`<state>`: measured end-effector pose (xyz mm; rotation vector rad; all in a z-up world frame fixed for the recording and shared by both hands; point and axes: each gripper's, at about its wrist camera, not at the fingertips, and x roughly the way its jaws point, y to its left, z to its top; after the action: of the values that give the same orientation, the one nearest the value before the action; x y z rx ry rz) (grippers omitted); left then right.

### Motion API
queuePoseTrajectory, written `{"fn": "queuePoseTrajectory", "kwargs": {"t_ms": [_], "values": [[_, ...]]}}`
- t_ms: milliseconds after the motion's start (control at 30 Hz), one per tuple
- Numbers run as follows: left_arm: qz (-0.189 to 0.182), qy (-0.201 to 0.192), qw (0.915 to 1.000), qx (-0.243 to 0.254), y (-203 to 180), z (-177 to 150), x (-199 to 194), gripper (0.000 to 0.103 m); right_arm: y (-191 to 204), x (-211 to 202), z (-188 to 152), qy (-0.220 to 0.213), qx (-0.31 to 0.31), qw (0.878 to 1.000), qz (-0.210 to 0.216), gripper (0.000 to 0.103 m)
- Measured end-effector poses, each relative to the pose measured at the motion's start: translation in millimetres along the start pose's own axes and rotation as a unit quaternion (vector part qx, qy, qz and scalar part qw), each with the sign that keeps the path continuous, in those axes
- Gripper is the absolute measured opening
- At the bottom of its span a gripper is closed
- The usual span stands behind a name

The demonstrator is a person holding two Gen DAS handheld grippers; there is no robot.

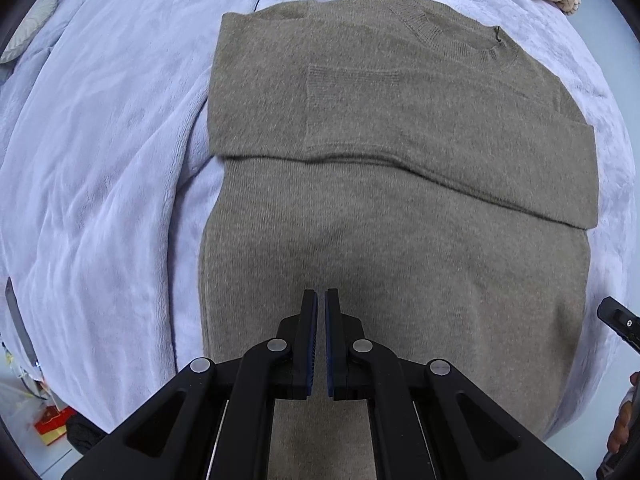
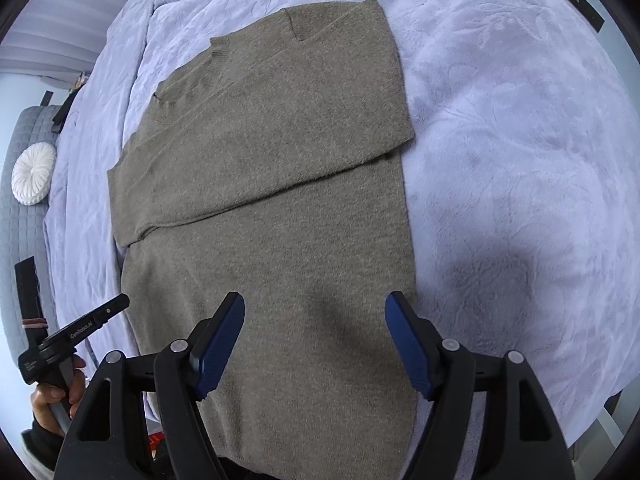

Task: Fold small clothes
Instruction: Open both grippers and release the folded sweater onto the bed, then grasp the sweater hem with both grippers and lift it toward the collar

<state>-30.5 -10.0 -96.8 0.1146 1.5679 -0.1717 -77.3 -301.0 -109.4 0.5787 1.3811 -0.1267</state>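
The brown sweater (image 1: pixel 400 208) lies flat on the bed's pale lilac blanket (image 1: pixel 100 200), collar at the far end. Both sleeves are already folded across its chest, so their band forms a crosswise edge over the sweater's middle. The lower body stretches from that edge back toward both claws.

The left claw (image 1: pixel 321 296) hangs above the sweater's lower body with its jaws pressed together, and no cloth can be seen between them. The right claw (image 2: pixel 314 304) hangs over the same lower part, nearer the sweater's right side, jaws spread and empty.

By the look of it, the sleeve folds are done and the lengthwise fold is in hand. The next move calls for each claw to pinch a hem corner, which lies below both views, then carry the hem up to the sweater's collar (image 1: pixel 452 36) evenly so the sleeves stay tucked.
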Motion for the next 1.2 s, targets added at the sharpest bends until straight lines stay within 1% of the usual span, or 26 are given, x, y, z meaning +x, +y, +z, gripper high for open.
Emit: {"fn": "queuePoseTrajectory", "kwargs": {"t_ms": [67,267,300,333,367,400,433,467,533,567,600,633,700,733,767,800,833,900,967,1067,1133,1200], "values": [[0.004,0.000,1.0000,-0.004,-2.1,-7.4,-3.5,0.004,0.7,-0.3,-1.7,0.002,-0.004,1.000,0.004,0.079],[0.010,0.000,0.9997,-0.021,1.0,-31.5,-12.5,0.004,-0.4,2.3,-5.7,0.009,-0.007,1.000,0.025,0.079],[0.009,0.000,0.9997,-0.024,1.8,-36.6,-14.3,0.004,-1.2,3.5,-6.1,0.012,-0.006,0.999,0.029,0.079],[0.007,0.000,0.9996,-0.027,10.3,-50.3,-19.6,0.004,-2.3,4.0,-6.6,0.014,-0.007,0.999,0.032,0.079],[0.006,0.001,0.9995,-0.031,11.1,-53.4,-22.7,0.019,-2.9,4.2,-7.3,0.015,-0.007,0.999,0.035,0.079],[0.006,0.003,0.9994,-0.035,10.6,-55.8,-24.7,0.044,-2.9,3.8,-8.2,0.015,-0.009,0.999,0.036,0.079],[0.009,0.005,0.9992,-0.038,11.7,-57.5,-25.8,0.103,-2.8,2.9,-9.2,0.013,-0.012,0.999,0.036,0.079],[0.019,-0.009,0.9988,-0.044,11.6,-62.5,-31.9,0.101,-2.5,2.0,-10.3,0.011,-0.014,0.999,0.035,0.080],[0.016,-0.015,0.9992,-0.034,10.1,-72.1,-38.2,0.101,-2.2,0.3,-11.8,0.009,-0.016,0.999,0.038,0.080],[0.015,-0.018,0.9992,-0.031,8.5,-77.2,-41.5,0.101,-1.7,-0.4,-13.1,0.009,-0.017,0.999,0.040,0.082],[0.016,-0.020,0.9993,-0.029,7.4,-79.1,-43.2,0.101,-1.0,-0.6,-14.7,0.008,-0.019,0.999,0.040,0.087],[0.017,-0.022,0.9993,-0.026,5.5,-82.8,-44.4,0.101,0.0,-0.3,-16.5,0.007,-0.021,0.999,0.040,0.090],[0.012,-0.028,0.9993,-0.020,6.7,-86.8,-46.4,0.101,2.8,0.8,-20.3,0.005,-0.027,0.999,0.038,0.090],[0.007,-0.030,0.9994,-0.017,10.2,-86.0,-45.4,0.101,4.8,1.3,-22.5,0.003,-0.029,0.999,0.035,0.090],[0.003,-0.031,0.9994,-0.013,17.6,-77.0,-44.7,0.101,6.1,1.3,-24.8,0.001,-0.031,0.999,0.034,0.090],[0.000,-0.030,0.9995,-0.010,22.4,-79.8,-43.4,0.101,7.9,1.1,-26.9,-0.003,-0.033,0.999,0.035,0.090],[-0.003,-0.028,0.9996,-0.008,26.2,-83.4,-41.8,0.101,10.1,-0.1,-30.4,-0.011,-0.036,0.998,0.040,0.091],[-0.006,-0.018,0.9998,0.002,31.2,-77.4,-34.4,0.101,13.2,-2.7,-36.7,-0.024,-0.040,0.998,0.047,0.103],[-0.021,-0.006,0.9997,0.014,37.4,-87.6,-30.7,0.101,14.3,-4.4,-45.9,-0.034,-0.042,0.997,0.056,0.103],[-0.040,0.006,0.9989,0.024,49.3,-104.8,-27.1,0.101,11.4,1.2,-61.9,-0.010,-0.037,0.997,0.067,0.103],[-0.051,0.015,0.9981,0.030,58.6,-116.9,-24.4,0.101,3.5,3.6,-74.4,-0.001,-0.027,0.998,0.056,0.103],[-0.061,0.025,0.9972,0.035,68.5,-126.7,-19.6,0.101,-14.4,6.2,-89.8,0.005,-0.001,0.999,0.044,0.103]]}}
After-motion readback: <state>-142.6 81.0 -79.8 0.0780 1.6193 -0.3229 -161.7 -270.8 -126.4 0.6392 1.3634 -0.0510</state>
